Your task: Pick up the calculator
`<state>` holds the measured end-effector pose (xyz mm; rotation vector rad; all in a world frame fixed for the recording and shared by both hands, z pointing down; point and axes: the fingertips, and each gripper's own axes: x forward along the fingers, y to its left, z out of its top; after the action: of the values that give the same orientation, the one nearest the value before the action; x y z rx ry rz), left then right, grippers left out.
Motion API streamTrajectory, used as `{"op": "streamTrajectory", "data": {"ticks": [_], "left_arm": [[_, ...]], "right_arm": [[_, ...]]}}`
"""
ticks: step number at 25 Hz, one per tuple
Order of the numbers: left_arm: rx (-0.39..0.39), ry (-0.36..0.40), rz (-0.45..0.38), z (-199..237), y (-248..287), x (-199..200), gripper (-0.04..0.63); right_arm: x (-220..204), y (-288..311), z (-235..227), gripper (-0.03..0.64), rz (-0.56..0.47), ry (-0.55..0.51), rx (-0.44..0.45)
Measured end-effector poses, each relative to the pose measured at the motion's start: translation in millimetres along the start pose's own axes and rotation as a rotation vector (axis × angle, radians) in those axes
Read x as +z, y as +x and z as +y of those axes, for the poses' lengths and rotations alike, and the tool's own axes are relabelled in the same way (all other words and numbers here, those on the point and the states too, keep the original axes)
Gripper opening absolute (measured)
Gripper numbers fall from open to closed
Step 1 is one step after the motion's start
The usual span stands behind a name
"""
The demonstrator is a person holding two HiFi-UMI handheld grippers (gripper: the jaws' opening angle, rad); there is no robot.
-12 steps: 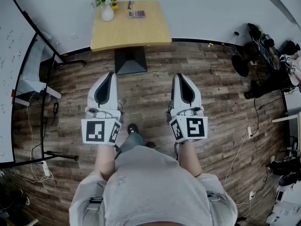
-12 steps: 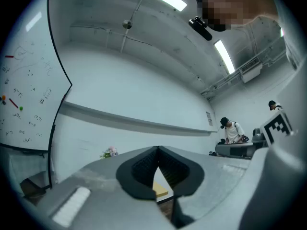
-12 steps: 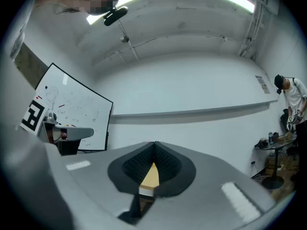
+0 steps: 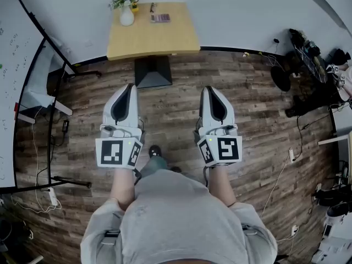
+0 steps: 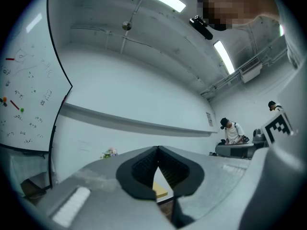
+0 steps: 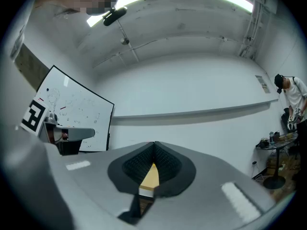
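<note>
Near the far edge of the table (image 4: 157, 40), about midway along it, lies the calculator (image 4: 160, 17), flat on the light wooden top, with a slim dark object (image 4: 152, 6) just beside it on the left; what that object is cannot be told. At the far left corner of the table stands a white vase (image 4: 126, 17) of flowers, apart from the calculator. The table rests on a dark base (image 4: 153, 70) on a wood-plank floor (image 4: 264, 109), and a whiteboard (image 4: 11, 87) stands off to the left. Well short of the table's near edge, the left gripper (image 4: 130, 87) and the right gripper (image 4: 208, 89) are held side by side over the floor, both pointing toward the table. In the left gripper view the left gripper (image 5: 157, 150) has its jaws closed together on nothing, and in the right gripper view the right gripper (image 6: 154, 145) is likewise closed and empty; a sliver of the tabletop shows below each pair of joined tips. A person (image 5: 233, 131) stands at a bench in the background.
</note>
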<state>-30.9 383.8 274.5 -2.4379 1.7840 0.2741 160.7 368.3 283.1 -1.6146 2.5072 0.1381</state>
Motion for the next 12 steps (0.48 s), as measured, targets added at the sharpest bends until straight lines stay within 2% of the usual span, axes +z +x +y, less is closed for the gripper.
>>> {"op": "streamTrajectory", "data": {"ticks": [12], "left_arm": [[-0.032,-0.010,-0.008,22,39,-3,0.005]], "right_arm": [[3,38,-13,0.002,-0.034,-0.004,-0.062]]}}
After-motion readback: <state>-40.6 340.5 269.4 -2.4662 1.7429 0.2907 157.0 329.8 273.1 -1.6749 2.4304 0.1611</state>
